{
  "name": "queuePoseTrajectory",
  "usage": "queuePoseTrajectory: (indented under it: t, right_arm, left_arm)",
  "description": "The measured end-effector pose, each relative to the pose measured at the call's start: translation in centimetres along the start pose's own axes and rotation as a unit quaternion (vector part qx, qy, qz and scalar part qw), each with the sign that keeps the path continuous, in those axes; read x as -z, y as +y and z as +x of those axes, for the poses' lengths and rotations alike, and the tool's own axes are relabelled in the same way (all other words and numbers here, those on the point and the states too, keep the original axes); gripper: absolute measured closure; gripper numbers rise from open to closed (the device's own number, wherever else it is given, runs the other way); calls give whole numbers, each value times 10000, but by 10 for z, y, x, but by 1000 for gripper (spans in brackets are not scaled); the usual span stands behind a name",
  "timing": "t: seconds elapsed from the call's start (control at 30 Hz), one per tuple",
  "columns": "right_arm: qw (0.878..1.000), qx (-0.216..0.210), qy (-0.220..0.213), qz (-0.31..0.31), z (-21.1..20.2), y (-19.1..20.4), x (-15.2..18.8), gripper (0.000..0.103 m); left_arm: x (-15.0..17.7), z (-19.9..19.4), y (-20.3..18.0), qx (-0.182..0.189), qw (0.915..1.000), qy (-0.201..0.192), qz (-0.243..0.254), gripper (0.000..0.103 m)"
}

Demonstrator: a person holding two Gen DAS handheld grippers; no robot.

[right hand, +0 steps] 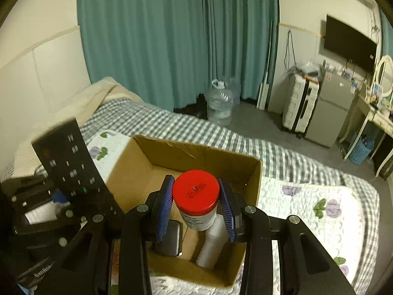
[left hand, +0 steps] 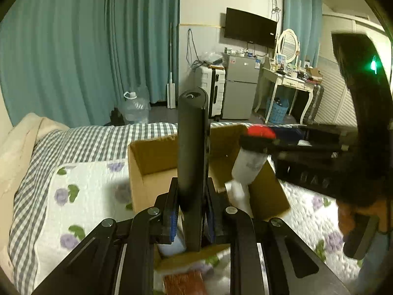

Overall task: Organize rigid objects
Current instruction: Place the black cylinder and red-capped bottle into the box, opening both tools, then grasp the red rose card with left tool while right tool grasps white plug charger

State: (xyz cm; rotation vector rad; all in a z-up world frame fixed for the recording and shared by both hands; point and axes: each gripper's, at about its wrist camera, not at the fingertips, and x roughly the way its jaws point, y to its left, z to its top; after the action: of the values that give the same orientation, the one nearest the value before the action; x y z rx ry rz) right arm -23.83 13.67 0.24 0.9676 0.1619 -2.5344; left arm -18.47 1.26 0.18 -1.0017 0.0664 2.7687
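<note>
Two grippers work over one open brown cardboard box (right hand: 172, 162) on a floral quilt (right hand: 319, 211) atop a checked bedspread. The left gripper (left hand: 190, 211) clamps an upright black remote control (left hand: 192, 147); the right gripper (right hand: 195, 211) grips a red-capped white jar (right hand: 196, 196) above the box, where a white bottle (right hand: 212, 243) and a dark block (right hand: 169, 236) lie. Teal curtains (right hand: 172, 36) hang behind, well apart.

"GenRob…" on the left tongs' black body (right hand: 36, 274)
</note>
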Motion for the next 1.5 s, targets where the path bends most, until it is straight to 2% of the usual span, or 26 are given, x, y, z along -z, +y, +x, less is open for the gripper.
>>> queuePoseTrajectory:
  t: [0.13,0.2,0.3,0.4,0.43,0.47,0.5,0.57,0.67,0.77,0.83,0.97,1.13,1.17,1.23,1.33,1.5]
  right_arm:
    - [9988,-76,459,131,36,-16,12,67]
    - [9976,-91,656,175,49,-20,17,67]
    - [9963,-228,786,258,61,-26,22,67]
    - [9966,-241,684,395,62,-29,20,64]
    - [9966,-201,647,459,61,-30,18,58]
    - [9968,-190,600,501,58,-32,17,38]
    - [9973,-137,476,543,51,-34,16,30]
    - [9981,-41,256,551,37,-35,13,30]
    - [9984,71,-107,552,11,-34,9,29]
    - [9973,226,-430,556,-16,-30,11,21]
    - [9962,294,-649,500,-35,-22,15,19]
    - [9946,368,-908,340,-65,-1,29,8]
    - [9946,323,-990,-12,-87,37,63,4]
    - [9948,304,-976,-18,-89,43,73,1]
    - [9960,254,-861,-48,-85,50,91,0]
    - [9979,326,-539,-160,-66,59,121,0]
    - [9987,454,124,-180,-16,60,153,0]
  left_arm:
    - [-3,42,-3,-209,9984,499,179,84]
    - [3,67,1,-239,9957,880,179,84]
    - [6,84,6,-247,9937,1093,60,83]
    - [7,86,7,-530,9936,994,100,79]
    - [7,85,7,-591,9935,968,106,72]
    - [7,80,9,-646,9939,896,74,54]
    - [6,76,9,-662,9943,837,45,47]
    - [4,60,6,-666,9960,599,15,45]
    - [3,39,7,-771,9958,485,5,45]
    - [11,14,8,-821,9959,388,14,45]
    - [17,-2,8,-848,9959,317,16,44]
    - [32,-38,8,-937,9955,120,-82,42]
    - [47,-74,11,-991,9944,-133,-353,36]
    - [54,-80,13,-1031,9936,-181,-421,35]
    - [66,-82,13,-1120,9923,-201,-496,34]
    - [85,-72,17,-1213,9908,-93,-591,34]
    - [120,-30,22,-1134,9908,360,-641,34]
